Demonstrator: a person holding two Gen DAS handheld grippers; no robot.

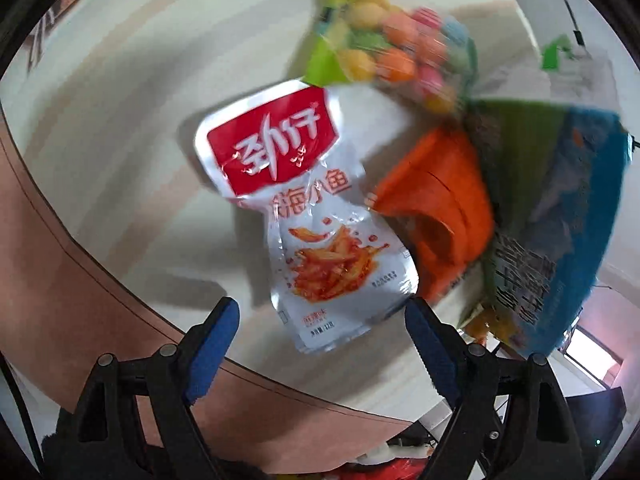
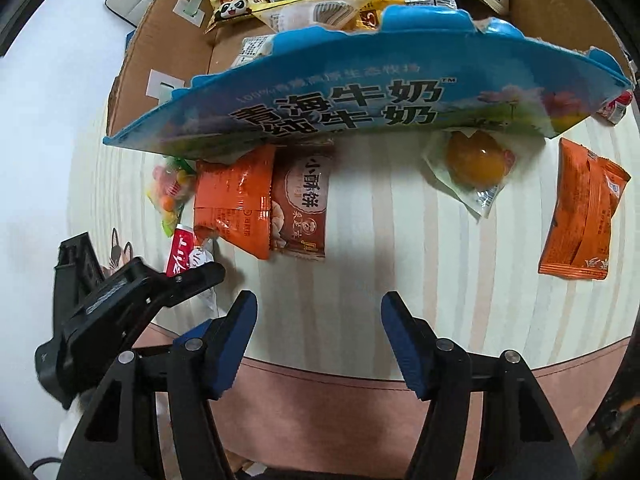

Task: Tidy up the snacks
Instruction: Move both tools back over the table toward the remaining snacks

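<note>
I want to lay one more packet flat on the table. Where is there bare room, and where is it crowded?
Free: the striped cloth between the brown biscuit packet and the yellow jelly cup, down to the near edge. Crowded: the left, where the orange packet, candy bag and silver fish packet lie close together.

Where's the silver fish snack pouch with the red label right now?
In the left wrist view the silver fish snack pouch lies on the striped tabletop, just ahead of the open left claw, with an orange packet beside it on the right.
</note>
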